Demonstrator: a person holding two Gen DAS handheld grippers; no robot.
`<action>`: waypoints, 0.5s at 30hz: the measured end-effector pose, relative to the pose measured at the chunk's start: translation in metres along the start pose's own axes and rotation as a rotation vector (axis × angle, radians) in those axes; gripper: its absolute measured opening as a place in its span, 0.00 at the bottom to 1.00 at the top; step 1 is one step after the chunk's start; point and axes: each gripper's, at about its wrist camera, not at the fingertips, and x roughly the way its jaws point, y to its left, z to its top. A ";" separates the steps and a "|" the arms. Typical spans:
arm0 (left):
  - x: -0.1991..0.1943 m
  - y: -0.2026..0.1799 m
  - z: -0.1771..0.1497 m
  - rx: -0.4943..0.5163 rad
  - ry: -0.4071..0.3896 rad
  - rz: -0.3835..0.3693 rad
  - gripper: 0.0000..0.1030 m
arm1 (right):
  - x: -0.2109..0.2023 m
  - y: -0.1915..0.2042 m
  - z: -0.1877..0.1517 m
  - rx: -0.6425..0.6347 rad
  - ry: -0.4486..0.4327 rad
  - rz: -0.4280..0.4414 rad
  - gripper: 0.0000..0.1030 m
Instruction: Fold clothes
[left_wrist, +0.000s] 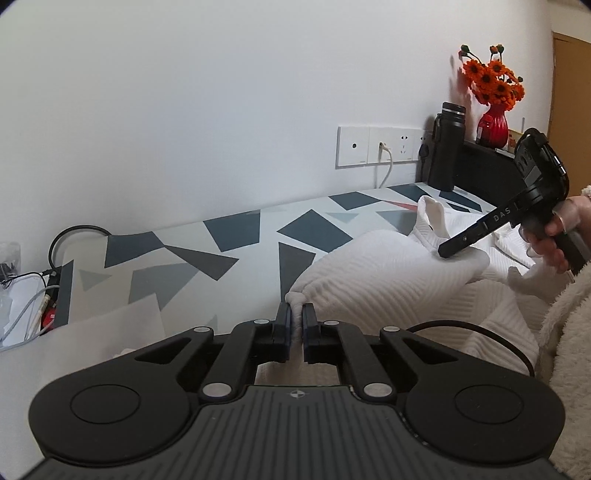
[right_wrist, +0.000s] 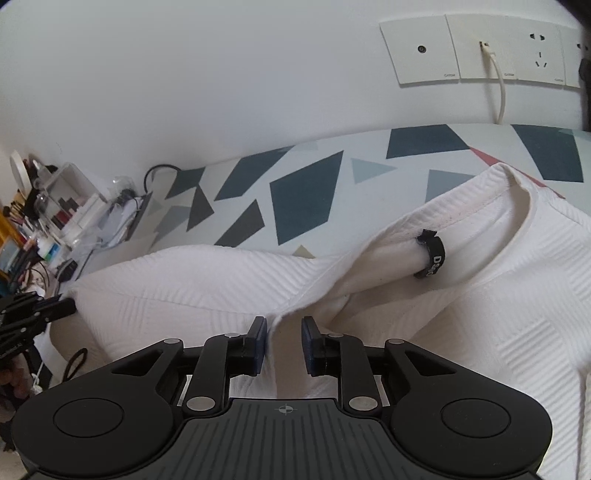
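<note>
Left wrist view: a white wall with a socket panel (left_wrist: 380, 147) stands behind a surface (left_wrist: 236, 236) covered in a grey and teal geometric print. A black bottle (left_wrist: 447, 147) and a red vase (left_wrist: 493, 127) of orange flowers (left_wrist: 493, 81) sit at the far right, with cables (left_wrist: 26, 306) off the left end. The white ribbed garment (left_wrist: 388, 273) lies bunched across the surface's right part, one edge lifted. The left gripper (left_wrist: 297, 314) is clenched on a small bunched corner of the garment, its pads nearly meeting with cloth between them. Further right, a hand (left_wrist: 554, 236) in a fluffy sleeve (left_wrist: 569, 332) holds the right gripper, whose fingers reach into a raised fold.

Right wrist view: clutter and a clear box (right_wrist: 70, 199) sit at the far left. The right gripper (right_wrist: 283, 332) stands partly spread, a hem edge of the garment (right_wrist: 480, 295) running up between its pads; it touches the left pad, and whether the cloth is clamped I cannot tell. A black strap (right_wrist: 432, 258) loops round a fold near the collar.
</note>
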 end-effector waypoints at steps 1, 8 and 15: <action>0.001 0.000 0.000 -0.002 0.000 0.003 0.06 | 0.002 0.000 0.000 -0.002 0.004 -0.003 0.19; 0.001 0.000 -0.002 -0.017 0.004 0.014 0.06 | 0.005 0.003 0.002 -0.012 0.007 -0.002 0.17; 0.004 -0.001 -0.004 -0.028 0.015 0.020 0.06 | 0.004 0.004 0.001 -0.013 0.004 -0.008 0.16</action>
